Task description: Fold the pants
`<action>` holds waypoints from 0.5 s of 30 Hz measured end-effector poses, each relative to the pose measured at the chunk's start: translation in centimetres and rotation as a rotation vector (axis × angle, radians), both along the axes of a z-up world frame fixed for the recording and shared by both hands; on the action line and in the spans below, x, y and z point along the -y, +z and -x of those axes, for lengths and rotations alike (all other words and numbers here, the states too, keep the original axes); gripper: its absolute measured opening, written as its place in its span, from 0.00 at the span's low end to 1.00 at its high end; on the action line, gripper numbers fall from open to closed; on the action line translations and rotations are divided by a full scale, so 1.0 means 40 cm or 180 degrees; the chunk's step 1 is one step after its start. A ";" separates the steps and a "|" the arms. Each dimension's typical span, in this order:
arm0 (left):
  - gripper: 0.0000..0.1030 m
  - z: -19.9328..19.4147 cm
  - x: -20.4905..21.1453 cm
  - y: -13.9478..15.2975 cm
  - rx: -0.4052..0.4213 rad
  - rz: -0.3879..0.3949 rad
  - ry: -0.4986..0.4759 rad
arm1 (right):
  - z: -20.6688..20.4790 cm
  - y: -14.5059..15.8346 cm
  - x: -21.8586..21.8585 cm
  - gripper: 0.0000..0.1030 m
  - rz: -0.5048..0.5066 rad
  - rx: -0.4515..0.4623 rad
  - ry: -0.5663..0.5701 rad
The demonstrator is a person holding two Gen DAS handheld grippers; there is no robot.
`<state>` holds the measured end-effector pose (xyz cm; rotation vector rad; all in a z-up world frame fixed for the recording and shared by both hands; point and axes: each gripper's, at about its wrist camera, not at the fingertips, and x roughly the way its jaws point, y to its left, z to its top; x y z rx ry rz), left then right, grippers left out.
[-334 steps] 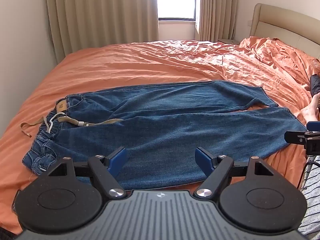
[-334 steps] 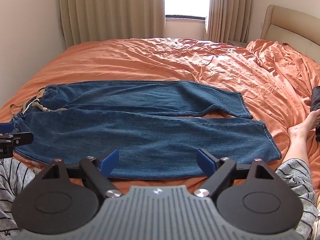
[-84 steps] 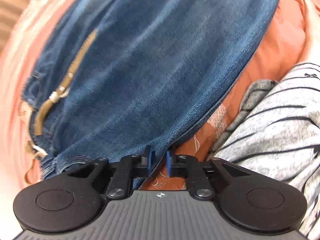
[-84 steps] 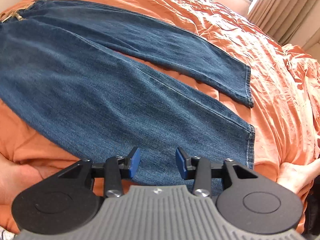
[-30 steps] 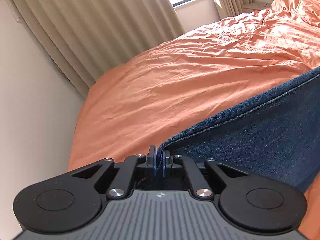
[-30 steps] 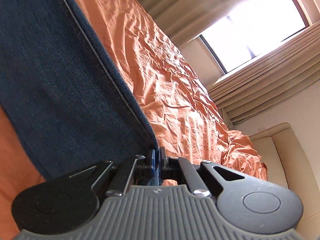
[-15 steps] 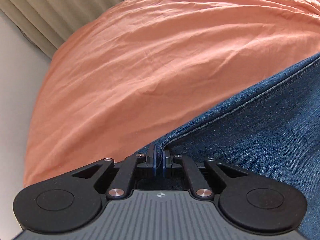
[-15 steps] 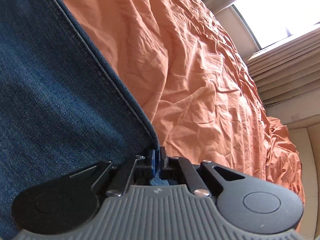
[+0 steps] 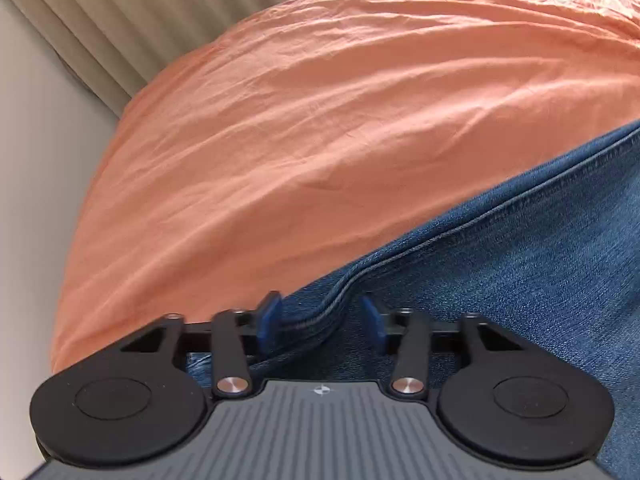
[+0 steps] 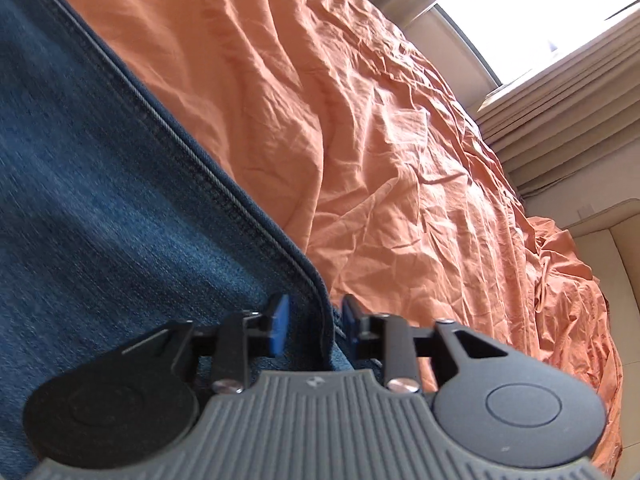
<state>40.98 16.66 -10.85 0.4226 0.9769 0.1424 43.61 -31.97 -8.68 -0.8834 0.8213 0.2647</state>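
Observation:
The blue denim pants lie on the orange bed, folded lengthwise with the seamed edge running diagonally. My left gripper is open, its blue fingers apart on either side of the seam edge, low over the denim. In the right wrist view the pants fill the left side, with their stitched edge running down to my right gripper. That gripper is open, its fingers apart astride the edge of the denim. Neither gripper clamps the cloth.
The wrinkled orange bedsheet stretches beyond the pants in both views. Beige curtains and a pale wall stand at the far left. A bright window and a cream headboard are at the right.
Both grippers were shut on the pants' seam edge half a second ago. Both have now opened and let the denim go, with the fold laid down on the bed.

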 end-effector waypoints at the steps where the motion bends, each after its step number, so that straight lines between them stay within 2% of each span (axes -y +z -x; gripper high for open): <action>1: 0.71 0.007 -0.012 0.026 0.0093 0.0073 0.0023 | 0.014 0.016 -0.007 0.38 -0.0062 -0.0004 0.0003; 5: 0.71 0.069 -0.082 0.139 0.0288 0.0426 0.0180 | 0.088 0.075 -0.054 0.39 -0.0484 -0.0166 0.0086; 8: 0.72 0.140 -0.175 0.197 0.0407 0.0610 0.0423 | 0.152 0.087 -0.111 0.40 -0.0791 -0.0318 0.0197; 11: 0.78 0.200 -0.280 0.214 0.0490 0.0738 0.0805 | 0.210 0.069 -0.188 0.40 -0.0910 -0.0424 0.0353; 15: 0.82 0.261 -0.394 0.186 0.0666 0.0799 0.1181 | 0.243 0.037 -0.273 0.39 -0.0902 -0.0427 0.0436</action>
